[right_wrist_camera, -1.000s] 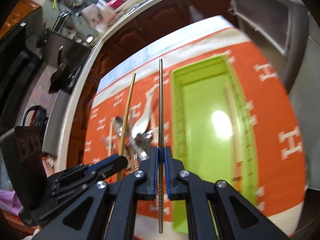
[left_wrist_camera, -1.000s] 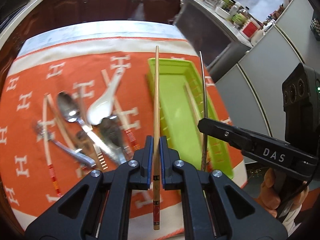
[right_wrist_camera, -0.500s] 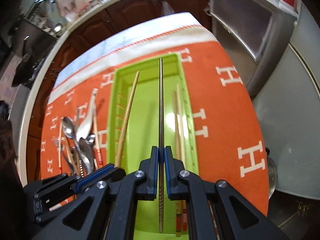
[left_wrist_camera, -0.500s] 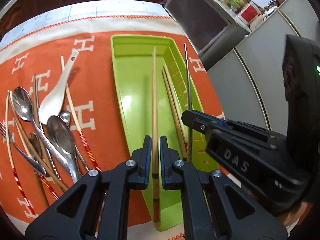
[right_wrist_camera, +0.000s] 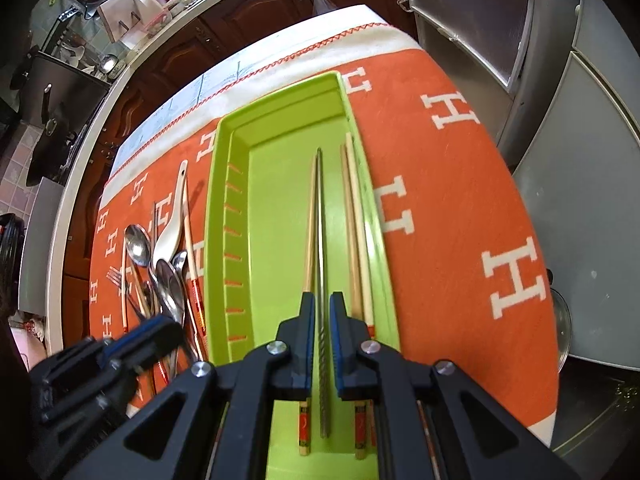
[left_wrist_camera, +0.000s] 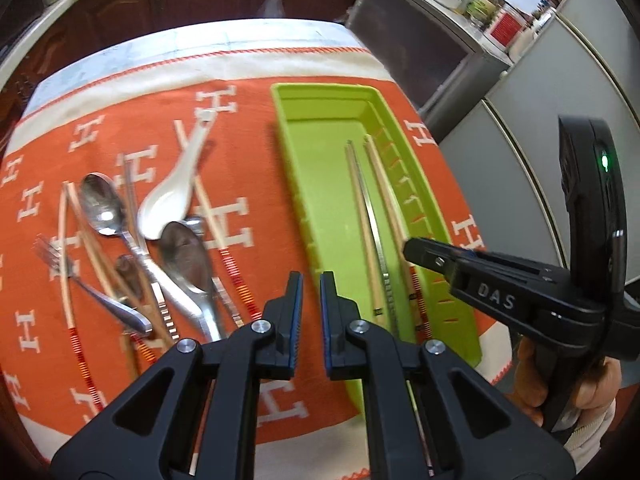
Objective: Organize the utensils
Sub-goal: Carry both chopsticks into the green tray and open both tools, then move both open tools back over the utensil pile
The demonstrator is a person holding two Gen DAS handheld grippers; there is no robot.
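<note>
Chopsticks (right_wrist_camera: pixel 354 236) lay in the green tray (right_wrist_camera: pixel 224 216), along its right wall. Left gripper (left_wrist_camera: pixel 310 312) hovered narrow and empty; right gripper (right_wrist_camera: pixel 322 320) narrow, straddling the metal chopstick (right_wrist_camera: pixel 320 240).

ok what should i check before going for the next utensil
1. Left gripper empty: ok, there is a narrow gap with nothing between the jaws.
2. Right gripper free of the metal chopstick: ok, it seems. The chopstick lies in the tray between the jaws, and the pads appear not to press on it.
3. Chopsticks inside the green tray: ok, four lie lengthwise and none hangs over a wall.
4. Pile of utensils easy to pick from: not ok, spoons, fork and chopsticks overlap.
5. White spoon reachable: ok, it lies on top.
</note>
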